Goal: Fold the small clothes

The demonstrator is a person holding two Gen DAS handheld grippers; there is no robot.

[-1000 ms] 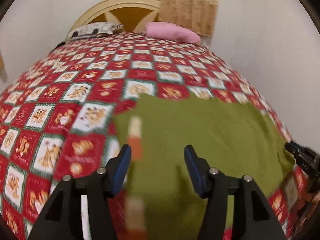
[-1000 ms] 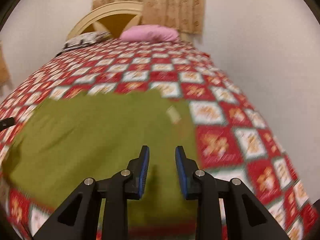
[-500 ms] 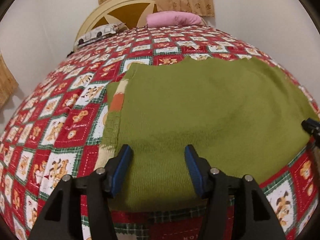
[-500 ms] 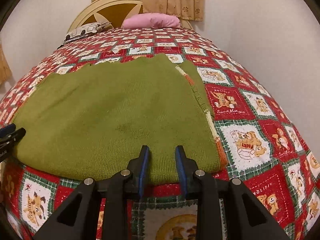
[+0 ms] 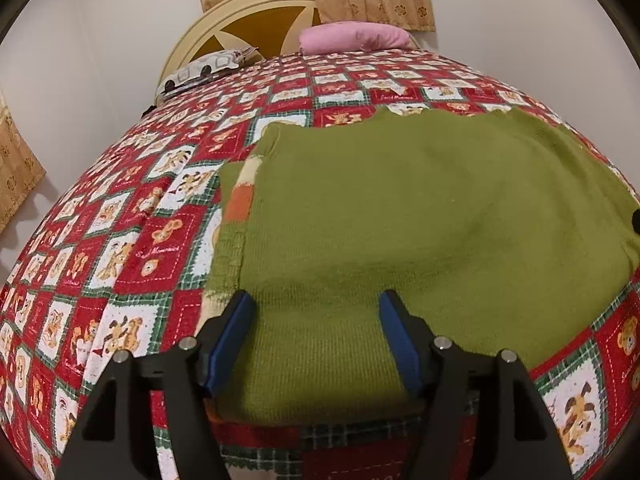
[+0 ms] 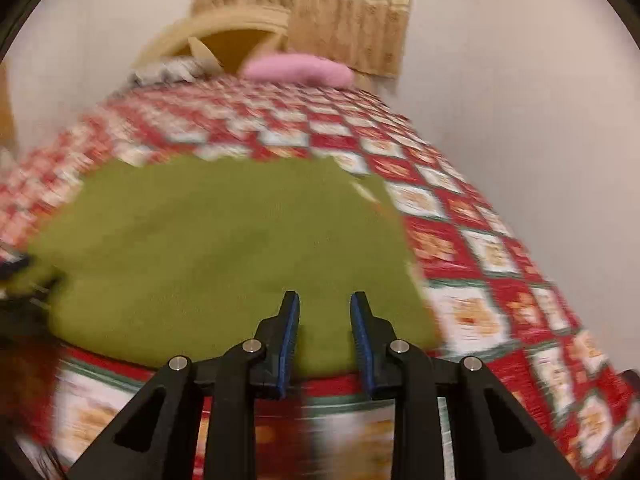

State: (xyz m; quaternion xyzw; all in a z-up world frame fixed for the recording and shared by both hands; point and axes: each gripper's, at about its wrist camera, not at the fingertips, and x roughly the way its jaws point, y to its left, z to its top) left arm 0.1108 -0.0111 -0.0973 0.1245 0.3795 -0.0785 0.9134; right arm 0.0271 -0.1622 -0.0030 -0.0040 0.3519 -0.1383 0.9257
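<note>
Here left tool [image 5: 314, 304] just opened wider over green garment [image 5: 420, 216].

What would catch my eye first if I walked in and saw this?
Probably the green sweater, spread flat near the foot of the bed on a loud red quilt patterned with teddy bears. Next, the two black grippers poised over its near edge: the left gripper, whose jaws have just been opening, and the right gripper, both gripping nothing. A pink pillow lies by the headboard.
</note>
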